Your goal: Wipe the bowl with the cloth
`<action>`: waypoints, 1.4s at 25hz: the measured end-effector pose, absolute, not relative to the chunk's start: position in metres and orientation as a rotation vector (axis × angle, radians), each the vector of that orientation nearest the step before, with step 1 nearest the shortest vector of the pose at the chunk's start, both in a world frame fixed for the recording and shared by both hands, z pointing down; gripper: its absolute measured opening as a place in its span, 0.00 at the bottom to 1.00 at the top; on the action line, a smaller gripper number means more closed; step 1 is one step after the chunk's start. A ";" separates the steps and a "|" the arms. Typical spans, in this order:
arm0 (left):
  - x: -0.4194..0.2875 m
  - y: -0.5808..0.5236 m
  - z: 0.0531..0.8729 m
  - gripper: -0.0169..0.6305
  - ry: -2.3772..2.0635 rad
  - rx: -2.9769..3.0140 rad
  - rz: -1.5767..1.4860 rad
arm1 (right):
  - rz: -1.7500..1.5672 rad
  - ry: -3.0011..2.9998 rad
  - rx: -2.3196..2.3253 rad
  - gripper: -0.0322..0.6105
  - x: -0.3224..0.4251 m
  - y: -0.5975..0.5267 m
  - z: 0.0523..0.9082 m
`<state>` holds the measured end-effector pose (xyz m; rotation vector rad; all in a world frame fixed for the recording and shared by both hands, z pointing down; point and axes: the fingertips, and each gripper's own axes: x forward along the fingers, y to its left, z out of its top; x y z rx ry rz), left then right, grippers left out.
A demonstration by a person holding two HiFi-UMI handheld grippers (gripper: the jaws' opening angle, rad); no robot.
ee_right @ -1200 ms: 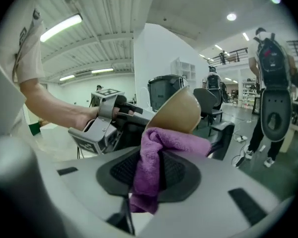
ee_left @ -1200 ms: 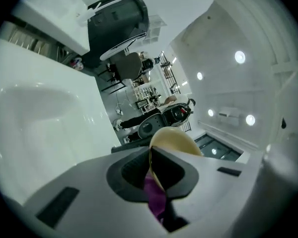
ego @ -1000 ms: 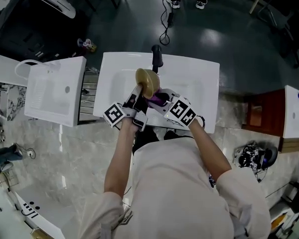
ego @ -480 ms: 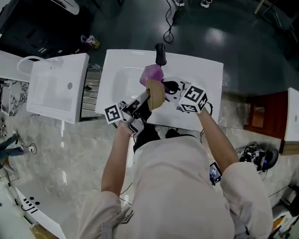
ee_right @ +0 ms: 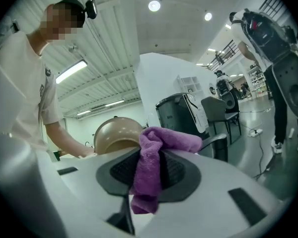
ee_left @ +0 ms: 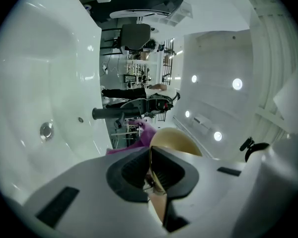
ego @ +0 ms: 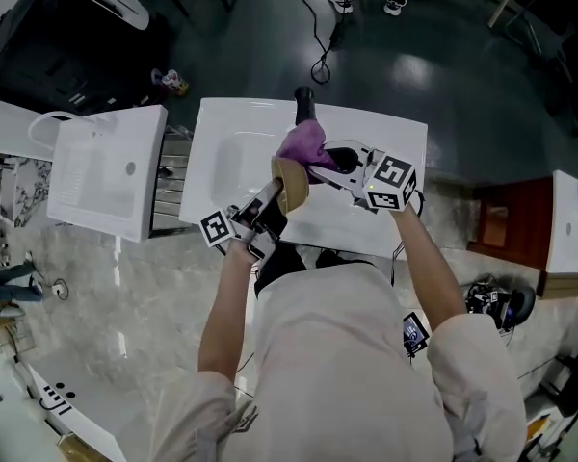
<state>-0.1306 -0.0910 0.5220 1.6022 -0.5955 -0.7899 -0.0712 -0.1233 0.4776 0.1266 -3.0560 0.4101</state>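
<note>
Now your left tool (ee_left: 150, 172), nearly closed, pinches the bowl (ego: 291, 186) by its thin rim above the sink (ego: 226, 152); your right tool (ee_right: 148, 177) clamps the cloth (ee_right: 154, 148) above the sink too. Hard wiping could lever the rim free, dropping the bowl into the sink

text: none readable | labels: none readable | brands: none readable | numbers, signs: none readable

The right tool (ee_right: 149, 171) pinches the purple cloth (ee_right: 165, 140), the tan bowl (ee_right: 114, 133) just behind.
</note>
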 end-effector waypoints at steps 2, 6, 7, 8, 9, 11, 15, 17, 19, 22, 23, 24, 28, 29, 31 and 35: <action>-0.135 -0.098 0.520 0.06 -0.630 1.612 -0.791 | 0.427 -3.041 0.106 0.19 -0.074 -0.112 0.484; -0.143 -0.110 0.517 0.06 -0.714 1.641 -0.758 | 0.399 -3.007 0.040 0.19 -0.078 -0.085 0.494; -0.144 -0.112 0.515 0.06 -0.714 1.648 -0.749 | 0.385 -2.995 0.027 0.19 -0.078 -0.080 0.497; -0.143 -0.112 0.514 0.06 -0.706 1.657 -0.735 | 0.377 -2.988 0.024 0.19 -0.077 -0.078 0.500; -0.140 -0.112 0.512 0.06 -0.690 1.664 -0.716 | 0.373 -2.984 0.028 0.19 -0.077 -0.078 0.502; -0.133 -0.108 0.511 0.06 -0.639 1.666 -0.683 | 0.366 -2.979 0.036 0.19 -0.076 -0.081 0.505; -0.122 -0.098 0.514 0.06 -0.624 1.701 -0.604 | 0.334 -2.972 0.051 0.19 -0.072 -0.091 0.504; -0.120 -0.095 0.518 0.06 -0.652 1.721 -0.566 | 0.333 -2.978 0.060 0.19 -0.068 -0.097 0.501; -0.122 -0.095 0.523 0.06 -0.684 1.722 -0.546 | 0.325 -2.980 0.063 0.19 -0.064 -0.100 0.498; -0.129 -0.096 0.531 0.06 -0.724 1.706 -0.541 | 0.300 -2.979 0.052 0.19 -0.059 -0.097 0.497; -0.133 -0.097 0.534 0.06 -0.741 1.698 -0.541 | 0.292 -2.973 0.042 0.19 -0.058 -0.094 0.497; -0.137 -0.097 0.536 0.06 -0.763 1.691 -0.541 | 0.290 -2.968 0.028 0.19 -0.056 -0.091 0.499; -0.142 -0.106 0.544 0.06 -0.834 1.696 -0.535 | 0.333 -2.956 0.000 0.19 -0.048 -0.078 0.504; -0.142 -0.107 0.549 0.06 -0.868 1.709 -0.494 | 0.348 -2.956 0.009 0.19 -0.045 -0.074 0.505; -0.150 -0.105 0.563 0.06 -0.971 1.730 -0.372 | 0.375 -2.961 0.025 0.19 -0.042 -0.065 0.506; -0.159 -0.107 0.582 0.06 -1.072 1.762 -0.223 | 0.392 -2.954 0.063 0.19 -0.041 -0.053 0.511</action>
